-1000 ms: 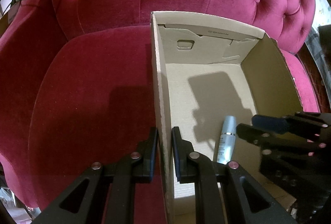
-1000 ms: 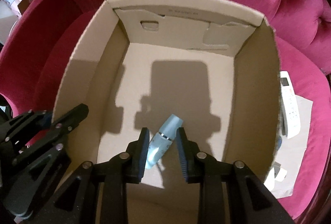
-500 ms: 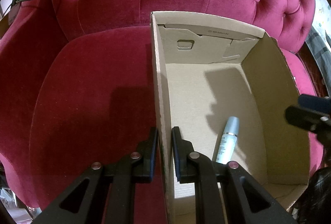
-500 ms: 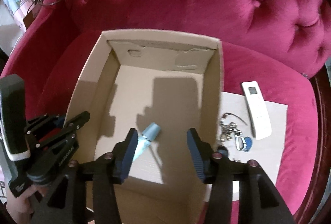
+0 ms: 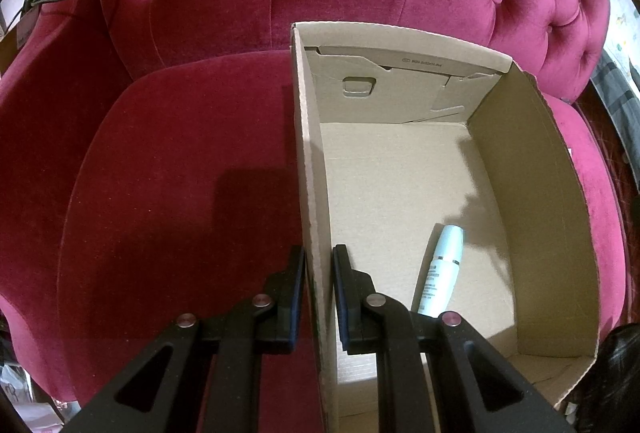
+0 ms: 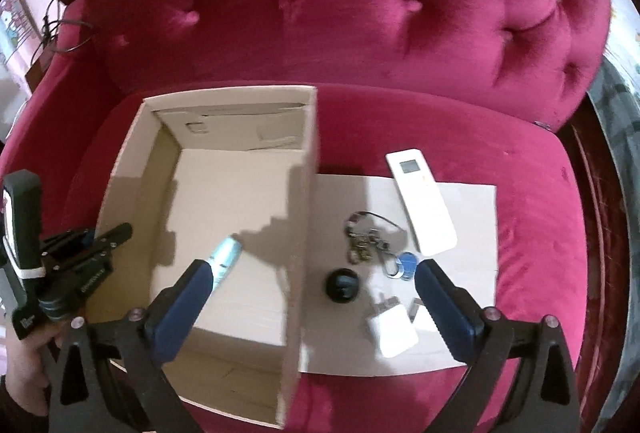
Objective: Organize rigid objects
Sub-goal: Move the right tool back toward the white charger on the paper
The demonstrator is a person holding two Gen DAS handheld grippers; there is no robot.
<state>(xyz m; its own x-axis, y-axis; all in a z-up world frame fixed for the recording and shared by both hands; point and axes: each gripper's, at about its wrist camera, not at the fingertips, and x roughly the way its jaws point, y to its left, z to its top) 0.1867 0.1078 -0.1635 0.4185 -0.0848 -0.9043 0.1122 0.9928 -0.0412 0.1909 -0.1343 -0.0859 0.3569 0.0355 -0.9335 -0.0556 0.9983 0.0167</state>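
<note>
the left gripper (image 5: 319, 297) is nearly closed around the left wall of the cardboard box (image 5: 308, 161), one finger outside and one inside; whether the pads actually press the wall i cannot tell, a thin gap shows on the inner side. the box sits on the seat of the red sofa (image 5: 168, 169). a pale blue tube (image 5: 442, 269) lies flat on the box floor near the front right corner, well apart from the held wall.

the right gripper (image 6: 312, 297) is spread wide and holds nothing, hanging above the right wall of the box and the flat sheet of cardboard (image 6: 472, 201) beside it. on that sheet lie a white remote (image 6: 420, 201) toward the back edge, a bunch of keys (image 6: 370, 241) with a blue tag in the middle, a black round knob (image 6: 342, 285) close to the box, and a white plug (image 6: 392, 329) near the front edge.

risks, as i judge them: the soft cushion lets the box tip if the left hold slackens or pulls sideways, and the tube would roll. the knob is round and may squirt out of the pads or roll off the sheet onto the velvet. the keys are loose and tangled, so a pinch may catch only one ring and drag the tag or nudge the remote. with the right fingers this wide, coming down near the box could clip its right wall.
</note>
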